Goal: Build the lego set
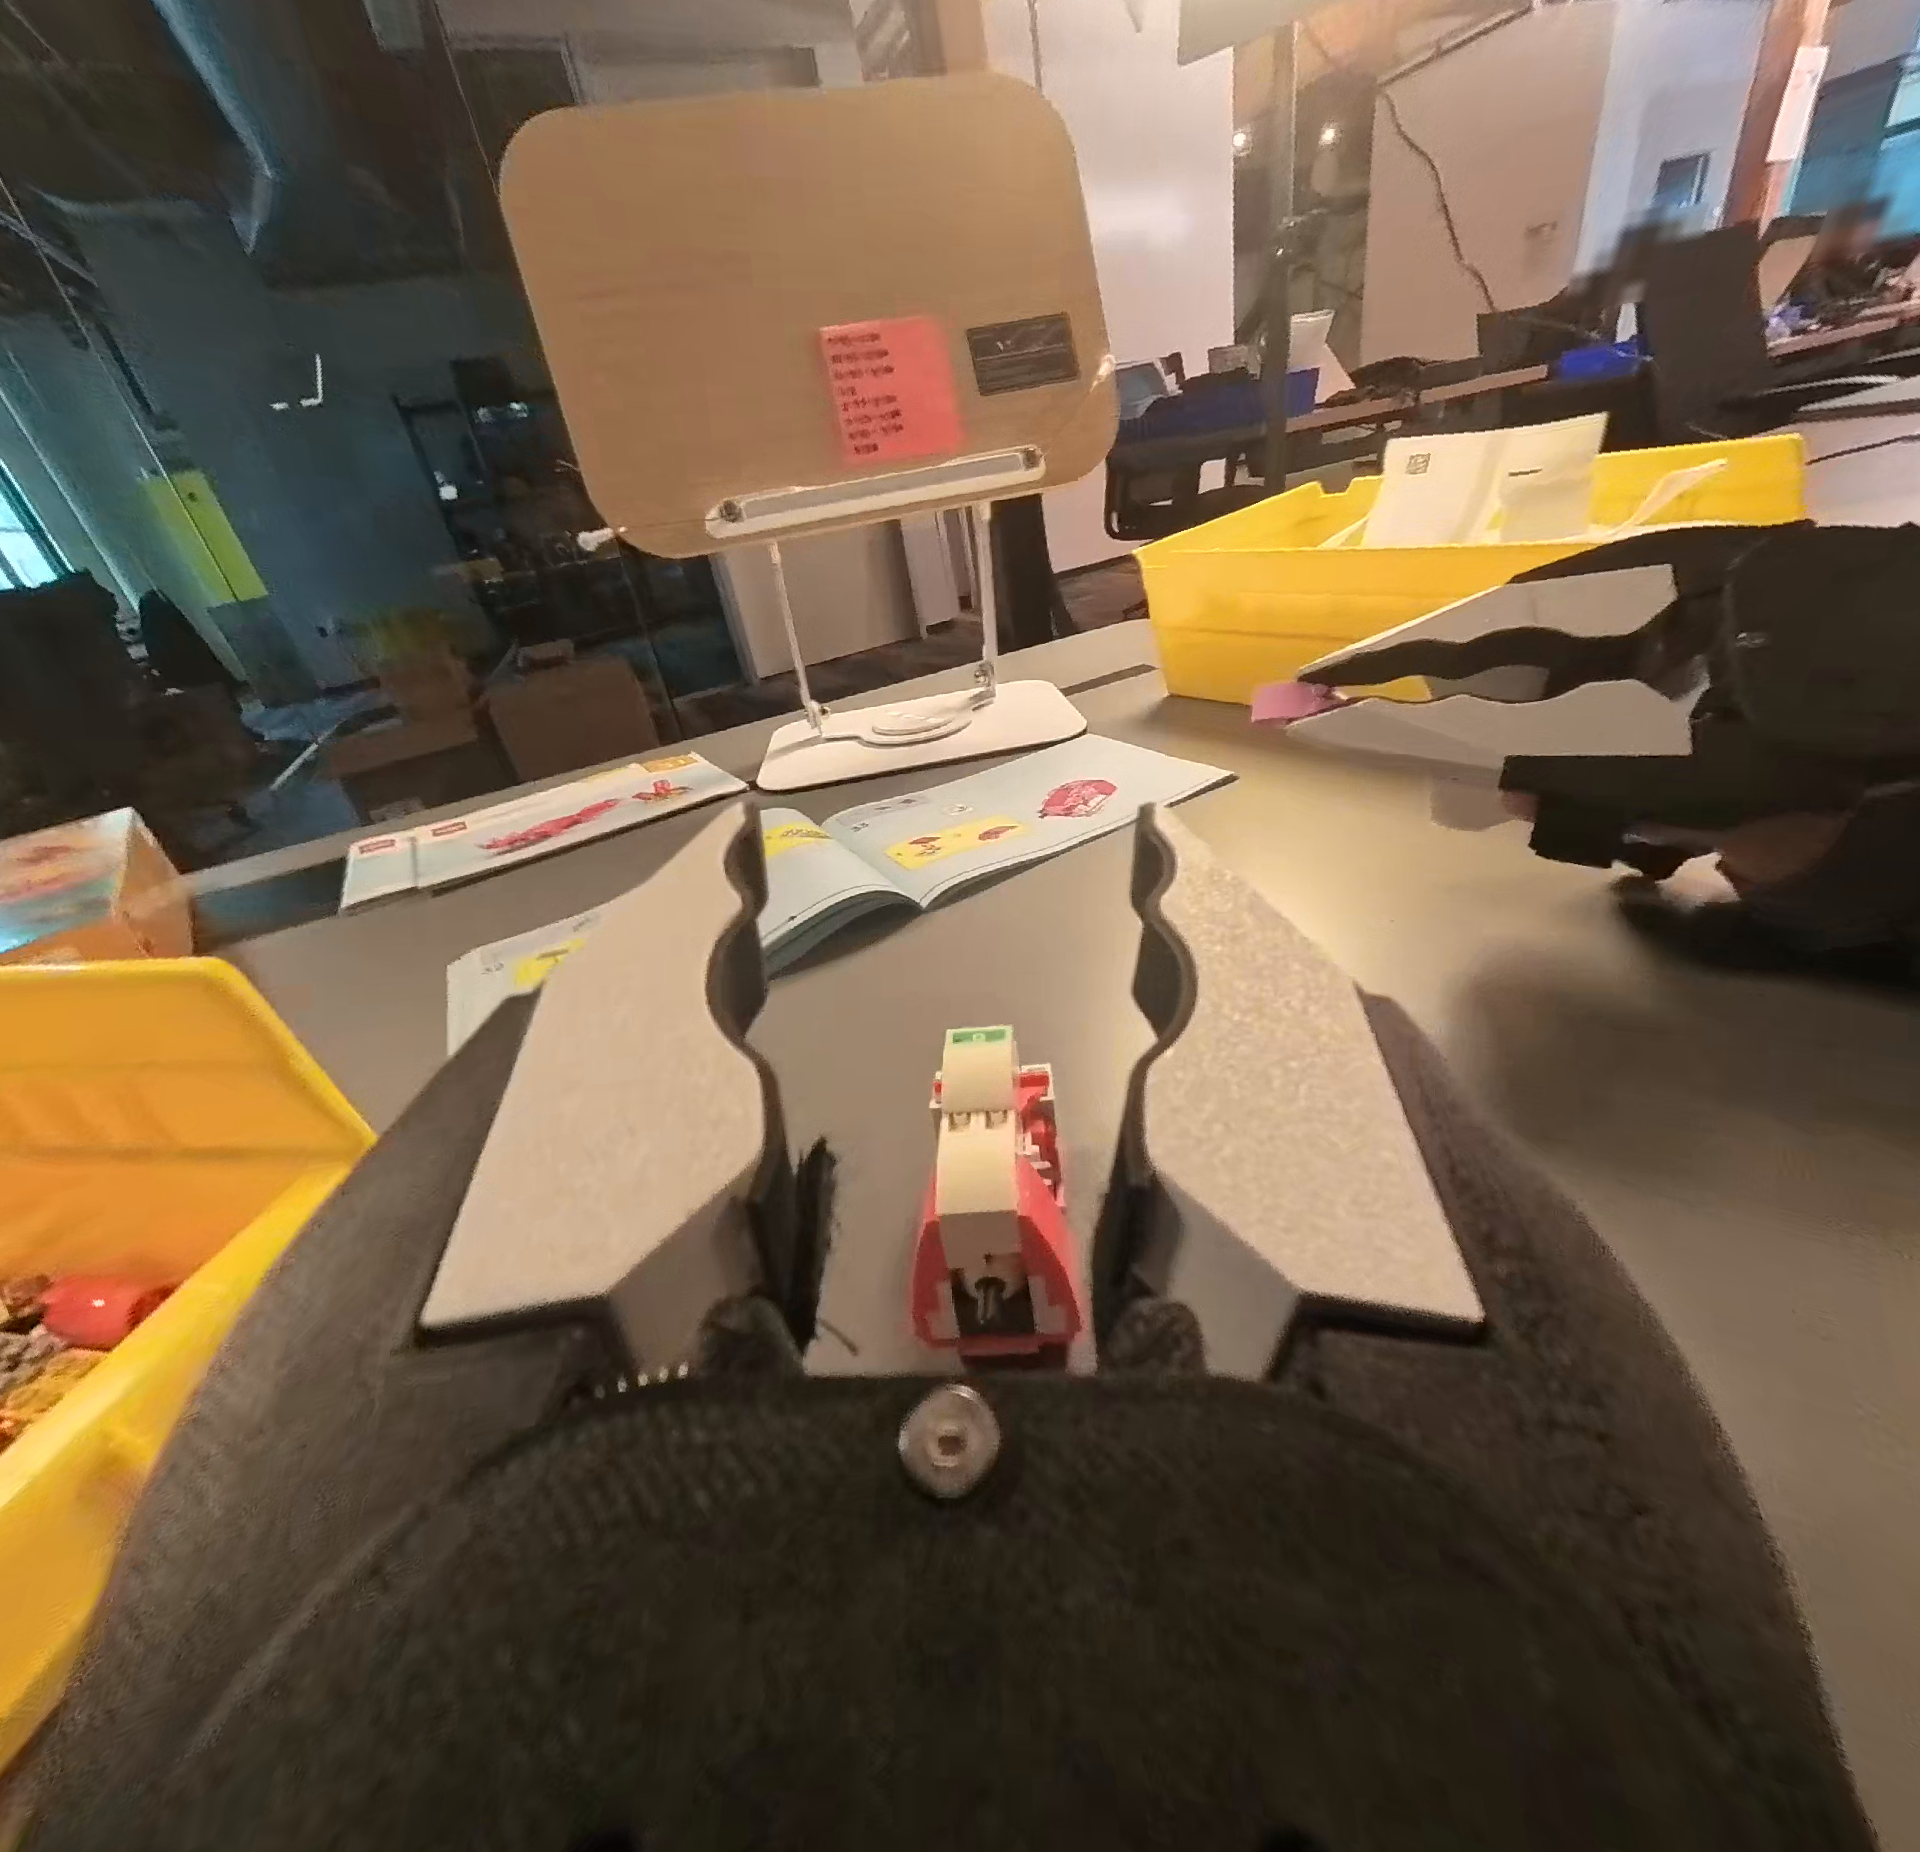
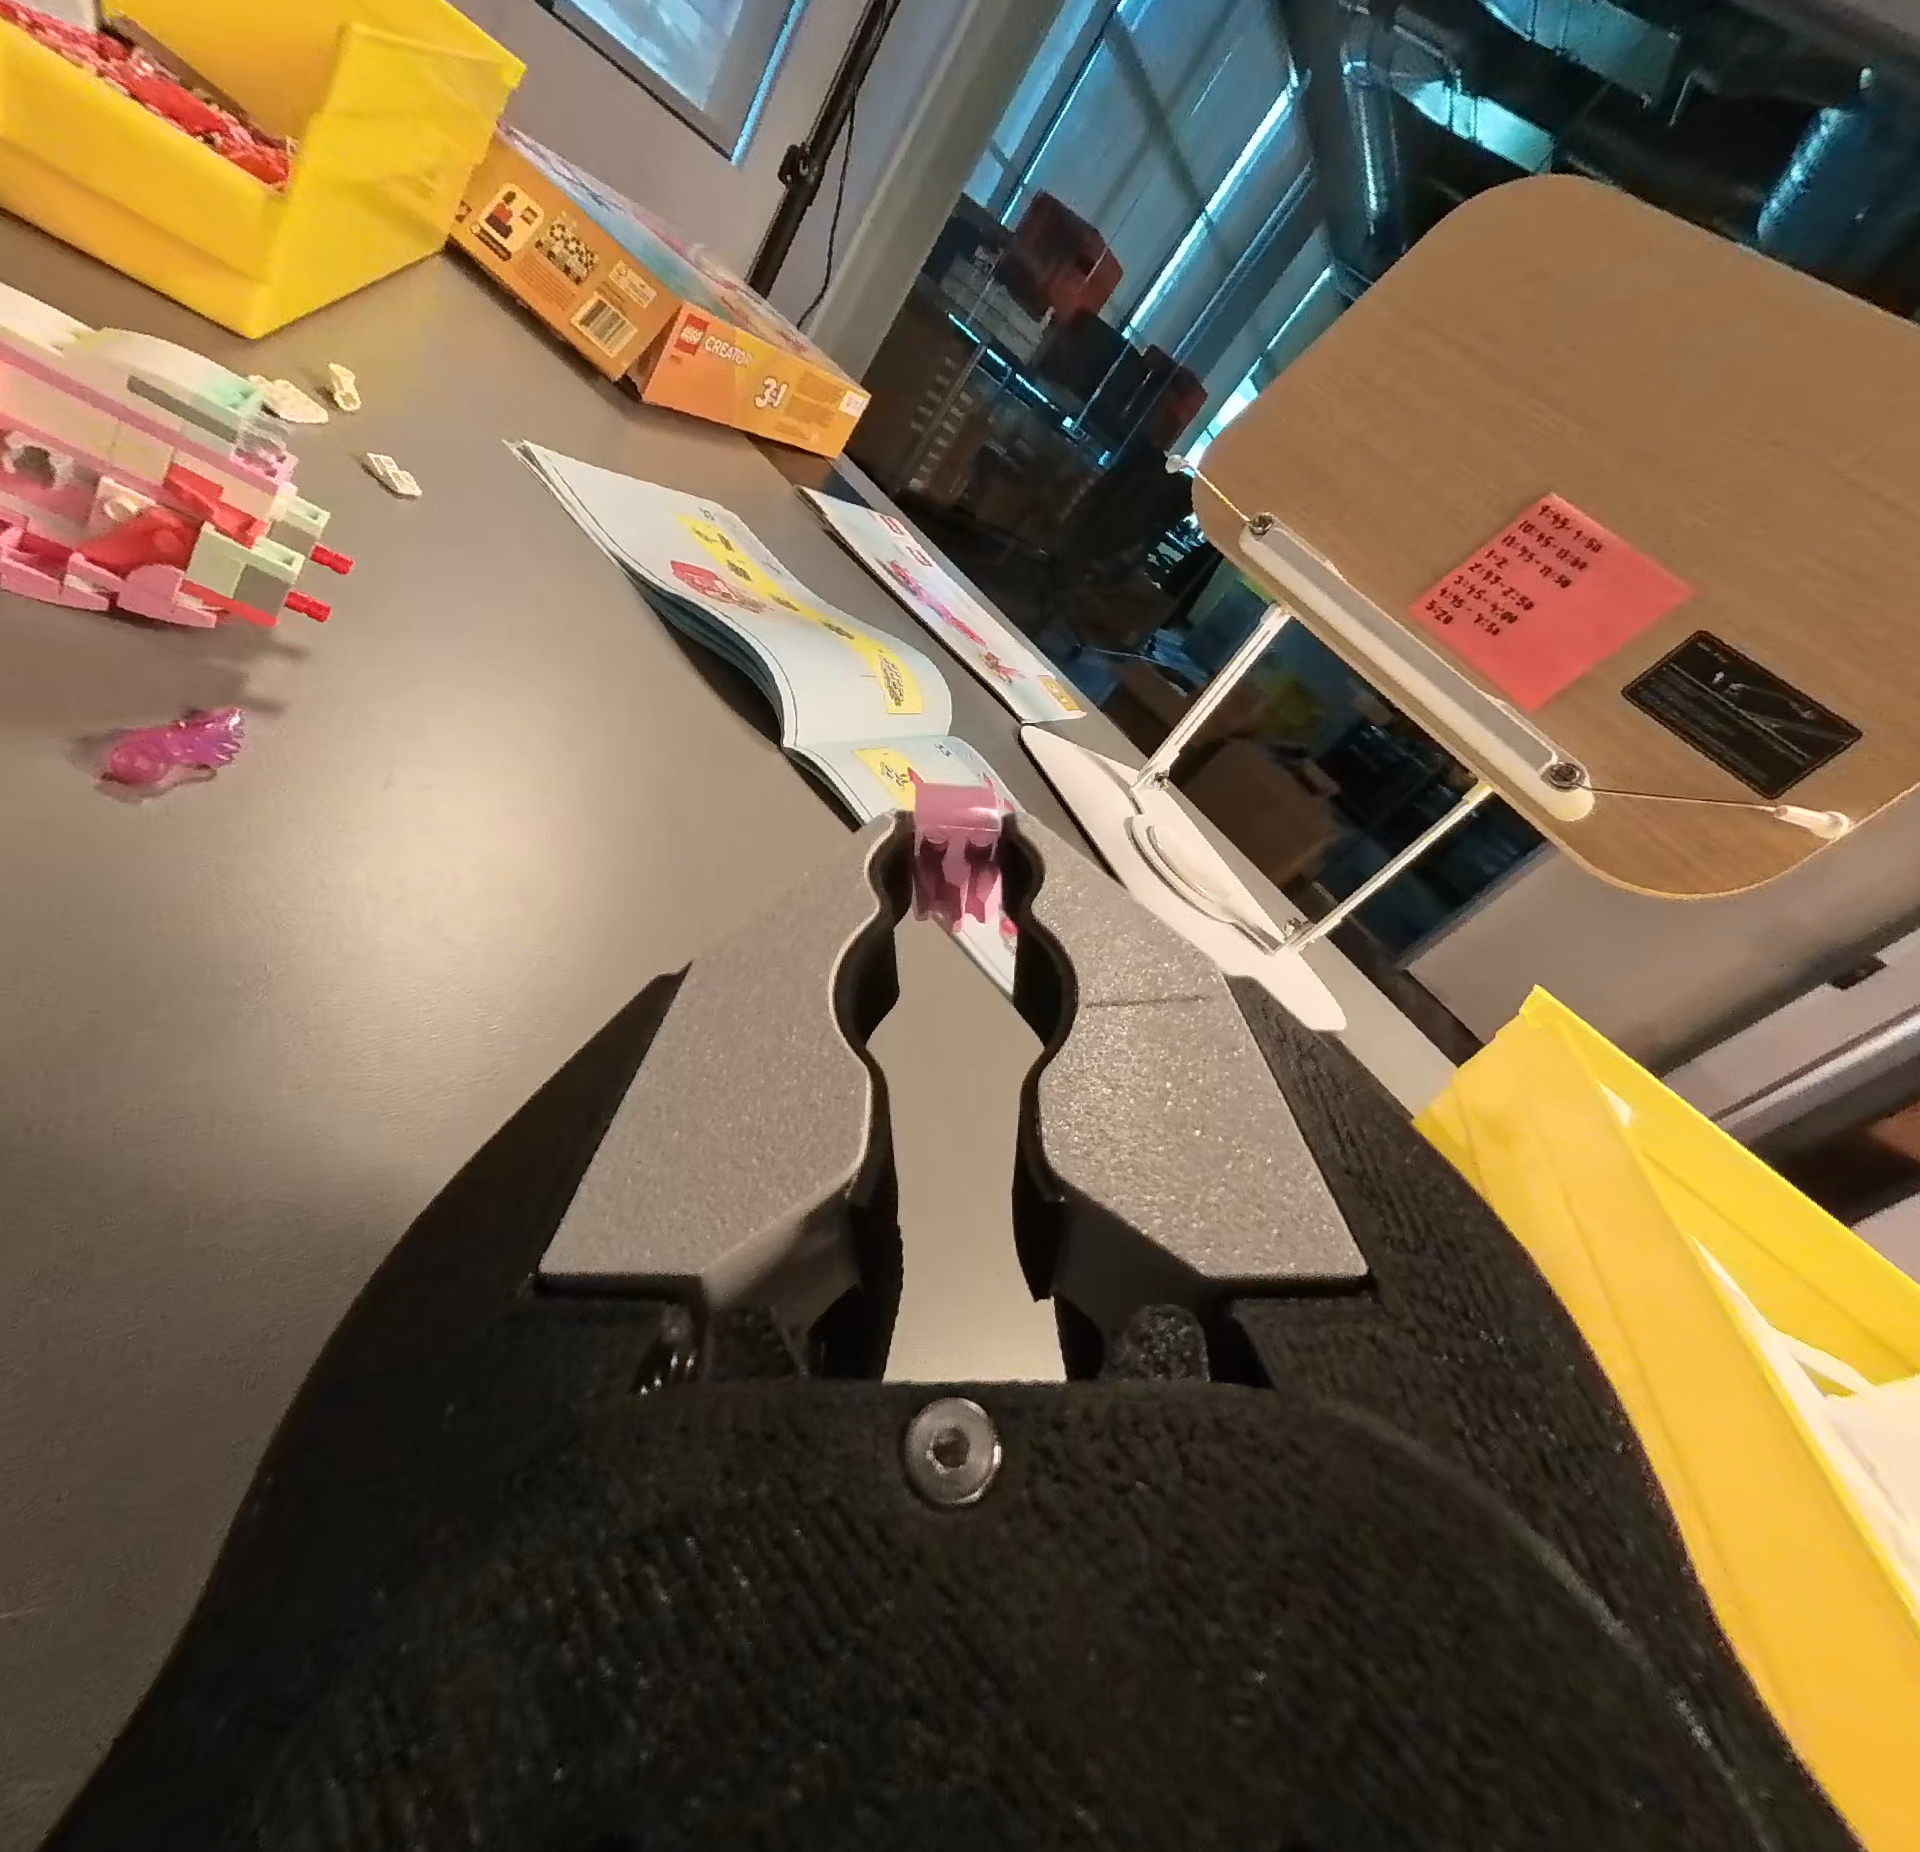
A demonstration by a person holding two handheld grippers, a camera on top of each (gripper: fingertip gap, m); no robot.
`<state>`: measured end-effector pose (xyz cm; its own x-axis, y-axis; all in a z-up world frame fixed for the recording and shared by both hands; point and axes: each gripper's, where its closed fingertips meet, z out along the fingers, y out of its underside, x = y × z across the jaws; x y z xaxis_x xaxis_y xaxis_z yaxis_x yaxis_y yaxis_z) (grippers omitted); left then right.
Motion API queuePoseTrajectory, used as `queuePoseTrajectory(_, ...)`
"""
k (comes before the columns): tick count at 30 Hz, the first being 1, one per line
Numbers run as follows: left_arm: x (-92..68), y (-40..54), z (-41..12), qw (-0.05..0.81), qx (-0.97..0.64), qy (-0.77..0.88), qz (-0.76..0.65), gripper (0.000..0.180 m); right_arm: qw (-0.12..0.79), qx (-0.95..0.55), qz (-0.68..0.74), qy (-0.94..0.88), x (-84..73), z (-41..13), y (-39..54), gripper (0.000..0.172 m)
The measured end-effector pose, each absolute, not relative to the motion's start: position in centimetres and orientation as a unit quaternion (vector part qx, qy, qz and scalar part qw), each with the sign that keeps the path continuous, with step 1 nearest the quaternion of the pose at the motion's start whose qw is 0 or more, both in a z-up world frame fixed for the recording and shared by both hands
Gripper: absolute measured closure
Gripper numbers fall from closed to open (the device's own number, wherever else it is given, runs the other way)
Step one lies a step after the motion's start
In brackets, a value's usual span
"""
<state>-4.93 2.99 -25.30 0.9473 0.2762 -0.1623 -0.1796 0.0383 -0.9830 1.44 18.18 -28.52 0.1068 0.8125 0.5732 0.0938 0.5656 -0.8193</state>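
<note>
Left gripper (image 1: 951, 846): fingers spread wide, nothing clamped. A small brick assembly (image 1: 992, 1194) in red, white and grey with a green-topped end stands on the table (image 1: 1455, 1231) between the two fingers, near their base, clear of both pads.

Right gripper (image 2: 954, 831): fingers nearly together, tips pressed on a small pink brick piece (image 2: 954, 862) that sticks out past them. In the left wrist view the same gripper (image 1: 1299, 696) comes in from the right, pink piece at its tip, held by a black-gloved hand (image 1: 1621, 815).

Table items:
- Open instruction booklet (image 2: 790, 649), pale blue pages with yellow panels and red model pictures, just ahead of both grippers.
- Second booklet (image 1: 540, 841), closed, lying beside it.
- Wooden board stand (image 1: 800, 316) on a white base, bearing a pink sticky note (image 1: 896, 389) with handwriting and a black label plate (image 1: 1020, 351).
- Orange brick-set box (image 2: 665, 332), printed with a logo and barcodes.
- Partly built pink, red and mint brick model (image 2: 145, 514), with loose white pieces near it.
- Translucent magenta piece (image 2: 171, 748), lying apart from the model.
- Yellow bin (image 2: 260, 140) of red bricks.
- Yellow bin (image 1: 1351, 576) holding white paper bags.
</note>
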Motion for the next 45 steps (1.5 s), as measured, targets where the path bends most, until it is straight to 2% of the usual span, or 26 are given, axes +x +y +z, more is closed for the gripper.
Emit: queuePoseTrajectory(45, -4.63, 3.53, -25.99, 0.708, -0.689, -0.029, 0.150, 0.111, 0.648, -0.374, 0.280, -0.601, 1.51, -28.34, 18.43, 0.157)
